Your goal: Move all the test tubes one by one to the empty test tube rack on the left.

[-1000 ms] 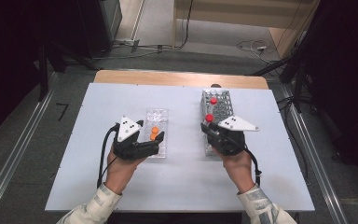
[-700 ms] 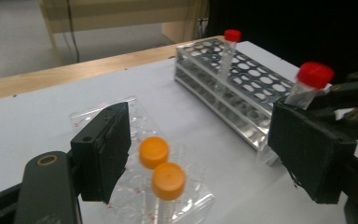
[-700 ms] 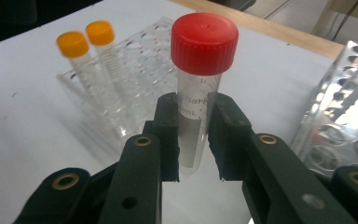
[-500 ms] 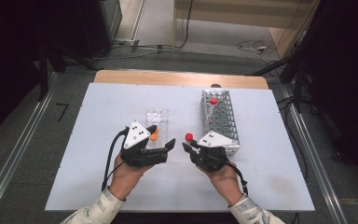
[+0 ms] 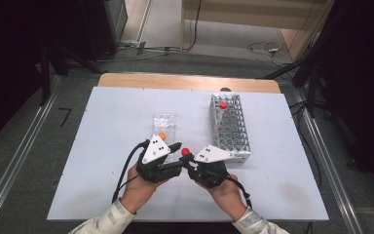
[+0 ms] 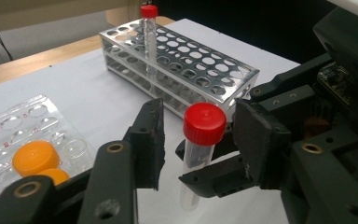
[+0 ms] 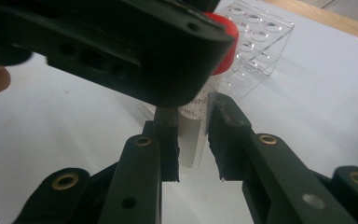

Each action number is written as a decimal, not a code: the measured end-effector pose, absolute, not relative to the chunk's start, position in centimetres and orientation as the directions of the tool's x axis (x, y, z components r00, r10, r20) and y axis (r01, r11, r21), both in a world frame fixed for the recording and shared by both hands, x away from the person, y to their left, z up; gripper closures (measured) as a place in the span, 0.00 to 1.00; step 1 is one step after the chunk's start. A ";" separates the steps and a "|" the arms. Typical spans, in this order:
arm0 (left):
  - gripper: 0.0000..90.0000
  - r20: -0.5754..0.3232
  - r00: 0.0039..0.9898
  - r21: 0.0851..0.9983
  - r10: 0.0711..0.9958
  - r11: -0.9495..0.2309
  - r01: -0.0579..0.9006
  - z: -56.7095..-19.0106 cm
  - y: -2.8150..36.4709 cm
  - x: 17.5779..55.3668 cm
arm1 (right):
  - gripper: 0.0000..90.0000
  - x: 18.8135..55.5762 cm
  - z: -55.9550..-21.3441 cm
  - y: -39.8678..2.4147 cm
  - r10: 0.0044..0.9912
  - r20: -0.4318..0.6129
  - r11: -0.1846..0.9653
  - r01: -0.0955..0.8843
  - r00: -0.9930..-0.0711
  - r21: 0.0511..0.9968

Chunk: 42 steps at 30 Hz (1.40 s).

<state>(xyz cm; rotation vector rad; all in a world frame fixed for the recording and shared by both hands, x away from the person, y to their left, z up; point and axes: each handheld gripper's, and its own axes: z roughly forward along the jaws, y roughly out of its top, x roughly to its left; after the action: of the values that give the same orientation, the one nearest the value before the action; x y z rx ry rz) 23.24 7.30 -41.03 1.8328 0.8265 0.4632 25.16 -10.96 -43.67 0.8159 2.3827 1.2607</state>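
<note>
A clear tube with a red cap (image 5: 185, 151) stands upright just above the table near its front middle. My right gripper (image 5: 189, 163) is shut on the tube's body; its two pads press on the clear wall (image 7: 193, 135). My left gripper (image 6: 203, 140) has its jaws on either side of the red cap (image 6: 204, 122). They have just been closing, and a thin gap still shows on each side. The left gripper's jaw (image 7: 121, 46) crosses the top of the right gripper view and hides part of the cap.
A metal tube rack (image 5: 231, 124) stands at the right with one red-capped tube (image 5: 223, 105) at its far end. A clear plastic tray (image 5: 163, 124) with orange caps (image 6: 35, 156) lies beyond my left hand. The white board's front edge is close to both hands.
Both hands have come together at the front middle. The right gripper brought the red-capped tube away from the rack. The left gripper's jaws have narrowed round the cap.
</note>
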 end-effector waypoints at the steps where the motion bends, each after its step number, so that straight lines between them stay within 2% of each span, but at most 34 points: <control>1: 0.63 -0.057 0.691 0.915 0.721 -0.240 0.325 -41.0 7.3 23.2 | 0.79 25.1 -43.7 -10.9 0.617 -0.019 0.448 0.331 -0.787 0.830; 7: 0.75 -0.054 0.700 0.913 0.712 -0.248 0.323 -41.1 7.2 23.2 | 0.79 24.8 -43.6 -10.8 0.611 -0.021 0.449 0.324 -0.791 0.832; 12: 0.78 -0.047 0.698 0.913 0.714 -0.252 0.319 -41.0 7.3 23.2 | 0.77 24.8 -43.5 -10.7 0.609 -0.015 0.447 0.327 -0.793 0.833; 15: 0.78 -0.055 0.697 0.912 0.715 -0.249 0.327 -40.6 7.7 23.2 | 0.56 24.8 -43.4 -10.6 0.595 -0.015 0.453 0.320 -0.804 0.832; 17: 0.78 -0.067 0.695 0.912 0.716 -0.240 0.334 -40.1 8.2 23.3 | 0.46 24.8 -43.2 -10.7 0.592 -0.018 0.454 0.314 -0.806 0.834; 22: 0.78 -0.101 0.718 0.895 0.689 -0.252 0.368 -38.6 9.9 23.5 | 0.37 25.2 -43.0 -11.4 0.603 -0.004 0.436 0.325 -0.798 0.839; 32: 0.78 -0.128 0.682 0.906 0.720 -0.194 0.375 -36.6 13.6 23.9 | 0.35 25.6 -42.9 -12.3 0.627 0.004 0.417 0.339 -0.779 0.843; 42: 0.78 -0.125 0.590 0.931 0.798 -0.112 0.348 -36.0 16.5 25.0 | 0.35 26.2 -42.9 -12.9 0.650 0.000 0.408 0.349 -0.760 0.843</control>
<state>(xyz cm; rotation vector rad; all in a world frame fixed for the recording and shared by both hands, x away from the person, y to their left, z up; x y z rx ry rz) 25.02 16.46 -36.05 1.7054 0.9553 0.5027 26.17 -12.89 -42.87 0.8646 2.3416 1.2847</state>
